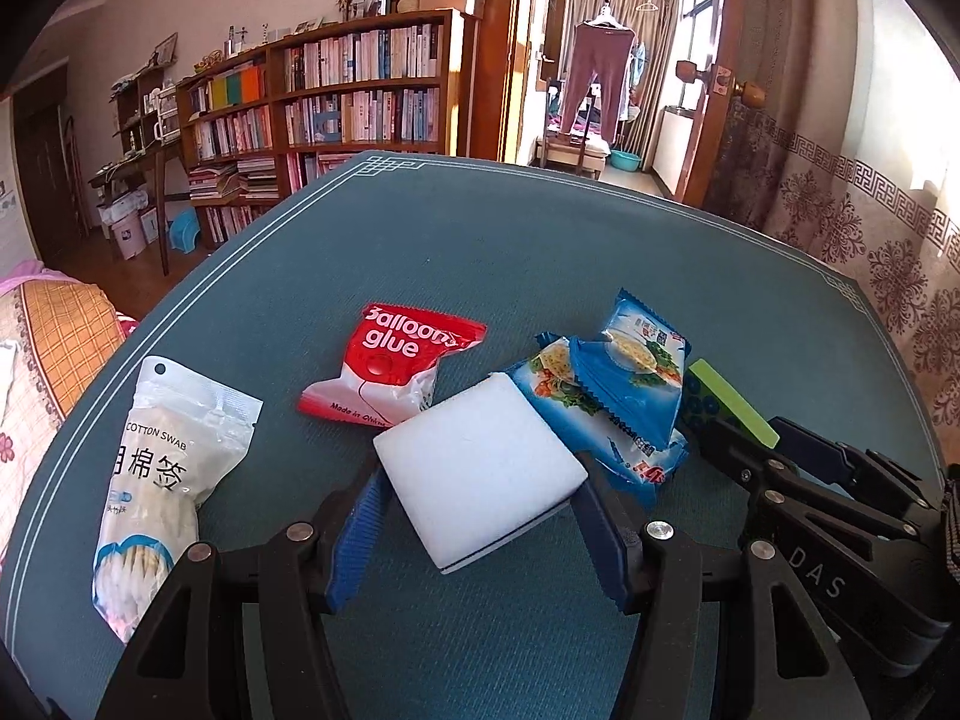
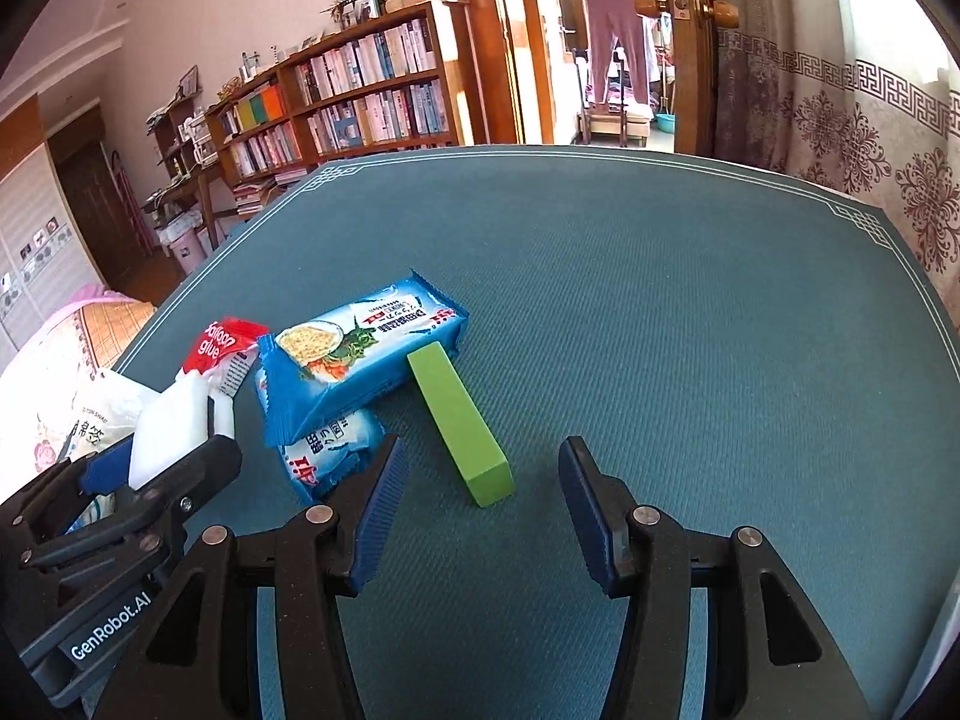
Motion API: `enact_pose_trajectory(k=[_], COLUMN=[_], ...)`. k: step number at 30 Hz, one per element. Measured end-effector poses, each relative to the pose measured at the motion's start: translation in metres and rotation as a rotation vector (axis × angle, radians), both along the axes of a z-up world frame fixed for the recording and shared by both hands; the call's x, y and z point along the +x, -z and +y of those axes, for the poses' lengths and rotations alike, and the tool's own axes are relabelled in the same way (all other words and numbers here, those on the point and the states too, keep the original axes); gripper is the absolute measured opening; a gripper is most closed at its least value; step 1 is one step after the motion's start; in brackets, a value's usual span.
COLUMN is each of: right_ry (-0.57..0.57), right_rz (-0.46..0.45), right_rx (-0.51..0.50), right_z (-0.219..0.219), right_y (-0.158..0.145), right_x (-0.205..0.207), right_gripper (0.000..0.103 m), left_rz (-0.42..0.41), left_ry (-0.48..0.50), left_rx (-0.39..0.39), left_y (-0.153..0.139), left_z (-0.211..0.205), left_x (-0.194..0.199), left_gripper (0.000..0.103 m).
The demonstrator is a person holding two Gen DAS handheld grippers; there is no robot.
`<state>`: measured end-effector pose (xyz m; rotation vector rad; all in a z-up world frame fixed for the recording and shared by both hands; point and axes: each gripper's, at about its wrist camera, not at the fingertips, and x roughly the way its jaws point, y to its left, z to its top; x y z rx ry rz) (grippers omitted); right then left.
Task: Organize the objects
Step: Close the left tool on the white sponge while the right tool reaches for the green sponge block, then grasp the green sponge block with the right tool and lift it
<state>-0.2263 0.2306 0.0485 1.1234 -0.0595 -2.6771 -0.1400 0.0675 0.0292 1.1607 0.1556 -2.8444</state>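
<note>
Left hand-held gripper (image 1: pixel 480 480) grips white sponge (image 1: pixel 480 468) (apparently lifted).

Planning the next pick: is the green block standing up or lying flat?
Lying flat: the green block rests on its long side on the table, one end touching the blue packet.

Teal desk (image 2: pixel 660 300) with white border lines; beside the white sponge (image 1: pixel 480 468), red-and-white glue packet (image 1: pixel 390 372), blue cracker packs (image 2: pixel 360 360), green block (image 2: pixel 462 426).

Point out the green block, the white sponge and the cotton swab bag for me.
green block (image 2: pixel 459 420), right wrist view, middle of its top face.
white sponge (image 1: pixel 480 465), left wrist view, centre of its top face.
cotton swab bag (image 1: pixel 159 474), left wrist view, on the printed front.
</note>
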Motion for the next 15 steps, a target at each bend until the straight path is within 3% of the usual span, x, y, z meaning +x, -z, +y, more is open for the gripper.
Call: enact_pose_trajectory(k=[10,15], right_ry=[-0.016,-0.011], right_rz=[-0.032,-0.031], right_rx=[-0.016,-0.025], right_z=[-0.003,0.0], right_y=[0.005,0.006], right_x=[-0.015,-0.007], right_gripper=[0.017,0.016], left_rz=[-0.005,-0.005], left_ry=[0.008,0.014], left_rx=[0.001,0.0], left_y=[0.001,0.001], left_z=[0.0,0.002], left_x=[0.0,0.0], left_gripper=[0.064,0.064])
